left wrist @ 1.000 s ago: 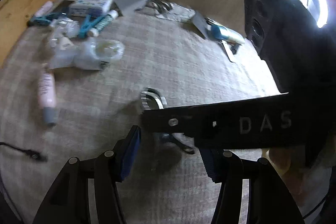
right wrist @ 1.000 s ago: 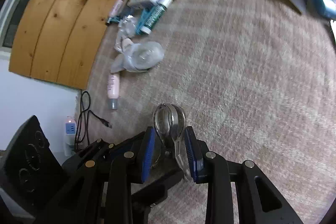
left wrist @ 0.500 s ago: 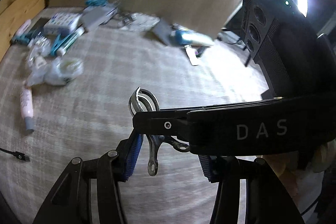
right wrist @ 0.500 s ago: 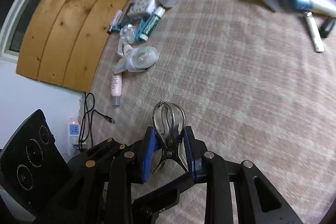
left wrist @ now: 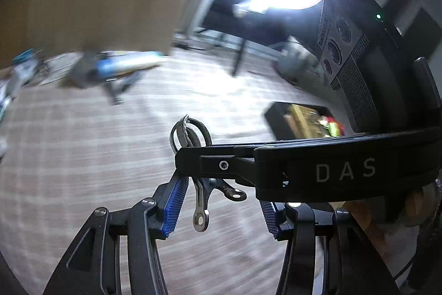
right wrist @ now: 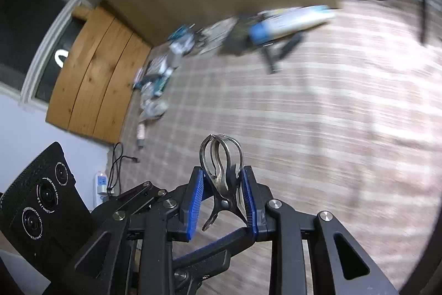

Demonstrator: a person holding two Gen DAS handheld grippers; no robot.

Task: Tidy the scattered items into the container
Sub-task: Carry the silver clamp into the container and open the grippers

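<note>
My right gripper (right wrist: 223, 198) pinches the curler (right wrist: 221, 170); my left gripper (left wrist: 221, 203) is spread, empty. The box (left wrist: 301, 120) lies beyond the curler, nearest my right.

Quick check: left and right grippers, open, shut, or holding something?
Left gripper: open, empty.
Right gripper: shut on the metal clip.

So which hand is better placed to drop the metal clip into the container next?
The right. The right gripper is shut on the metal clip, its fingers pressing both sides. The left gripper is open and empty. The container lies ahead to the right.
</note>
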